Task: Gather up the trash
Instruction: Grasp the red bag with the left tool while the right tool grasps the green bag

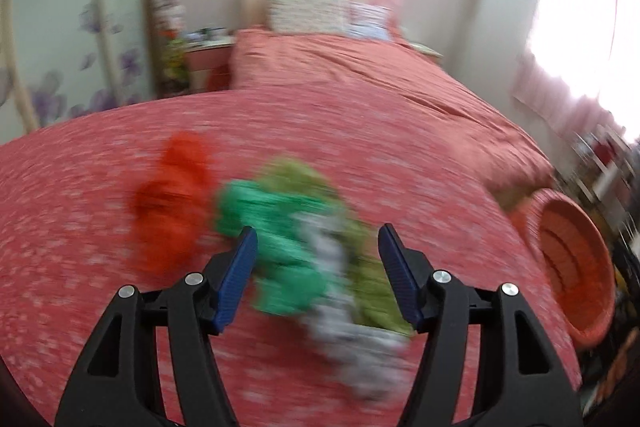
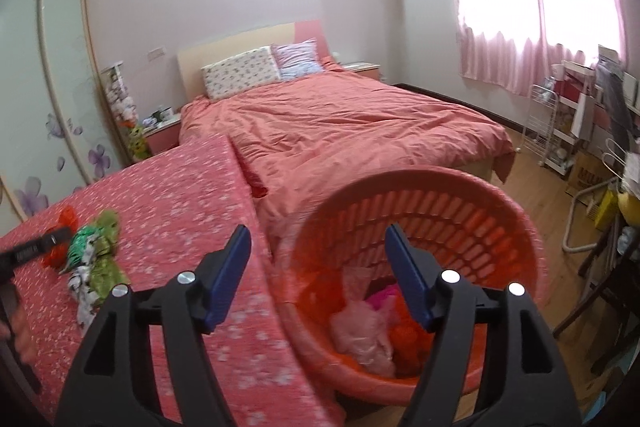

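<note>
Your right gripper (image 2: pixel 318 275) hangs jaws apart, empty, over the basket (image 2: pixel 500 211), while your left gripper (image 1: pixel 318 275), jaws apart, faces the wrappers (image 1: pixel 288 259) at twelve o'clock for collecting.

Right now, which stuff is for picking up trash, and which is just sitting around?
For the job:
- orange wrapper
- green wrappers
- white wrapper
- orange basket

Just lying about:
- pillows
- bed
- white rack

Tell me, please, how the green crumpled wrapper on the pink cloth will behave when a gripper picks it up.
The green wrapper looks like thin crumpled film, so it is probably floppy and very light. It may crush flat between the pads. It lies against other scraps, so one might drag along. The left gripper is open above it.
</note>
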`<state>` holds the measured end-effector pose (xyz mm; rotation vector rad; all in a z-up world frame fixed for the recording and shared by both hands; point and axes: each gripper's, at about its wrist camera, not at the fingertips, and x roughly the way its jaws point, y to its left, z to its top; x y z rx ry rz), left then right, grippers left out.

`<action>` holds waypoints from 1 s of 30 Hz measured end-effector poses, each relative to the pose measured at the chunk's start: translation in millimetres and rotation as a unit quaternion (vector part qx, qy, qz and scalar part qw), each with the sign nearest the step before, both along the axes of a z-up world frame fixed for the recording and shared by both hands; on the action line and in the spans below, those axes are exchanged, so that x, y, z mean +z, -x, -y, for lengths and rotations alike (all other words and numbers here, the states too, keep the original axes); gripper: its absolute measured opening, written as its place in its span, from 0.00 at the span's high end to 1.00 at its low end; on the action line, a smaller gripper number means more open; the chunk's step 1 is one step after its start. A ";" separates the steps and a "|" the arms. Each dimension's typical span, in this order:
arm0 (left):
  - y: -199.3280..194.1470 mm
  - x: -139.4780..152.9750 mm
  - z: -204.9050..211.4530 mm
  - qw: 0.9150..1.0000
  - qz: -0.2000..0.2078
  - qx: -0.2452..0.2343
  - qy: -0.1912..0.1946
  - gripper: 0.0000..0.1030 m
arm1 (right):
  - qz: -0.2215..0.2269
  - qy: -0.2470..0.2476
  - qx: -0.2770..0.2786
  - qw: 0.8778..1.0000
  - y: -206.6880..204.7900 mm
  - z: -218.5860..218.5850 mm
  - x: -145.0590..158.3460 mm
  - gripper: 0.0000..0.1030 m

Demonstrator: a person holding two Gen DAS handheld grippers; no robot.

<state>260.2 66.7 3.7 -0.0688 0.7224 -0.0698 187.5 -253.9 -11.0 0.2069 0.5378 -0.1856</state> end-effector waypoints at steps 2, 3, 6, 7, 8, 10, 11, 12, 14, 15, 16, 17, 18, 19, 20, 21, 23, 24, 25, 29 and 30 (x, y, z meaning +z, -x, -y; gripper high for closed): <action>-9.0 2.3 -30.0 0.999 0.004 0.040 0.001 0.39 | -0.003 0.001 0.011 1.000 -3.8 -10.5 0.0 0.34; -14.8 2.7 -44.3 0.998 0.003 0.057 -0.001 0.39 | -0.005 0.002 0.016 1.000 -6.1 -16.4 -0.1 0.34; -29.5 -3.5 -67.6 0.997 -0.008 0.080 -0.006 0.39 | -0.010 0.004 0.029 1.000 -12.0 -30.2 -0.8 0.34; -36.9 -7.7 -75.2 0.996 -0.016 0.091 -0.009 0.39 | -0.013 0.007 0.034 0.999 -14.2 -35.6 -1.0 0.34; -41.0 -10.4 -78.9 0.995 -0.021 0.094 -0.008 0.39 | -0.014 0.008 0.037 0.999 -14.8 -38.6 -1.9 0.34; -50.6 -18.1 -85.8 0.995 -0.038 0.094 0.005 0.39 | -0.018 0.013 0.045 0.999 -18.0 -48.4 -2.1 0.34; -54.8 -22.4 -90.3 0.995 -0.047 0.092 0.014 0.39 | -0.019 0.014 0.048 0.999 -19.1 -51.3 -2.0 0.34; -60.2 -26.1 -92.0 0.994 -0.056 0.092 0.019 0.39 | -0.021 0.016 0.052 0.998 -20.8 -55.6 -1.9 0.34; -65.5 -34.6 -96.2 0.993 -0.072 0.089 0.035 0.39 | -0.023 0.019 0.058 0.998 -23.8 -63.5 -1.3 0.34; -65.7 -36.3 -95.2 0.992 -0.076 0.087 0.043 0.43 | -0.023 0.021 0.062 0.998 -24.8 -68.0 -1.1 0.34; -65.2 -39.0 -93.8 0.992 -0.079 0.084 0.050 0.49 | -0.024 0.022 0.067 0.997 -26.2 -73.3 -0.4 0.34; -64.2 -39.7 -92.6 0.992 -0.077 0.081 0.054 0.51 | -0.024 0.024 0.072 0.997 -27.1 -78.1 0.3 0.34; -63.5 -39.2 -91.7 0.993 -0.074 0.079 0.052 0.54 | -0.025 0.025 0.076 0.996 -28.5 -82.4 0.9 0.34; -61.2 -37.6 -90.3 0.993 -0.069 0.077 0.049 0.57 | -0.025 0.025 0.082 0.996 -29.8 -87.7 2.2 0.34; -59.2 -36.4 -88.9 0.994 -0.066 0.074 0.046 0.57 | -0.025 0.024 0.089 0.995 -31.0 -93.6 2.6 0.34; -56.3 -34.9 -89.7 0.994 -0.062 0.073 0.042 0.58 | -0.025 0.024 0.094 0.995 -31.4 -97.9 3.3 0.34; -50.4 -32.6 -92.8 0.995 -0.055 0.074 0.038 0.59 | -0.024 0.021 0.112 0.993 -34.3 -112.4 6.7 0.34; -49.0 -31.9 -95.8 0.995 -0.052 0.076 0.036 0.59 | -0.023 0.020 0.121 0.992 -35.3 -118.6 7.7 0.34; -44.4 -30.8 -101.5 0.995 -0.048 0.079 0.034 0.59 | -0.023 0.018 0.129 0.991 -36.6 -125.3 8.8 0.34; -26.2 -25.5 -127.8 0.995 -0.037 0.092 0.032 0.59 | -0.025 0.003 0.181 0.983 -49.0 -168.0 13.3 0.34; -21.8 -24.5 -132.3 0.994 -0.036 0.096 0.032 0.59 | -0.027 0.001 0.197 0.980 -53.3 -181.5 13.9 0.35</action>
